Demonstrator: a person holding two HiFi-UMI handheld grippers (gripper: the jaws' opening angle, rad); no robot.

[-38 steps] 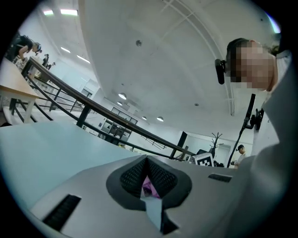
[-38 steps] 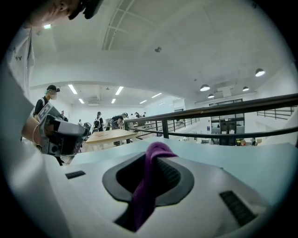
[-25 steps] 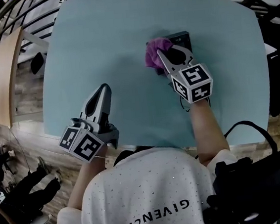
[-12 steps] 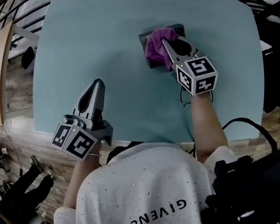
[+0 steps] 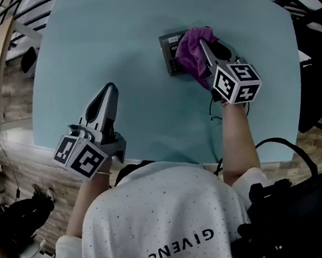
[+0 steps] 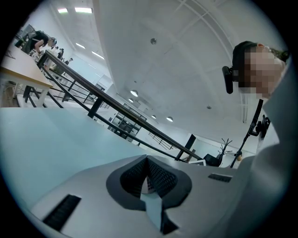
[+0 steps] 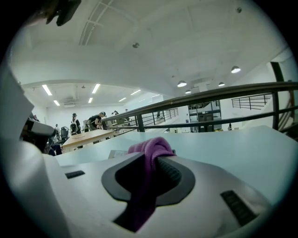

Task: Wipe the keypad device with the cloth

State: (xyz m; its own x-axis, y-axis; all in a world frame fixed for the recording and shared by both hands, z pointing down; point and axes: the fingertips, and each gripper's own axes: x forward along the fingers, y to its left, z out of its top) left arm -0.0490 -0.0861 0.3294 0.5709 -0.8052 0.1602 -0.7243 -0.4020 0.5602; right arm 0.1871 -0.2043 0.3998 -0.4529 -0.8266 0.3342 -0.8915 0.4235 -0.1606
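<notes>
Toward the far right of the pale blue surface (image 5: pixel 111 39), the dark keypad device (image 5: pixel 168 49) lies flat, with the purple cloth (image 5: pixel 190 51) bunched over its right part, so that only its left edge and a few keys show. The right tool (image 5: pixel 201 42) is clamped on the cloth. In the right gripper view a fold of it bulges out past the tips and a strip runs back between the ribbed pads (image 7: pixel 171 171), which close tight on the fabric. The left tool (image 5: pixel 110 89) is well apart from the device, at the near left, pointing across the bare surface. The left gripper view shows its jaws pressed together with nothing between them.
</notes>
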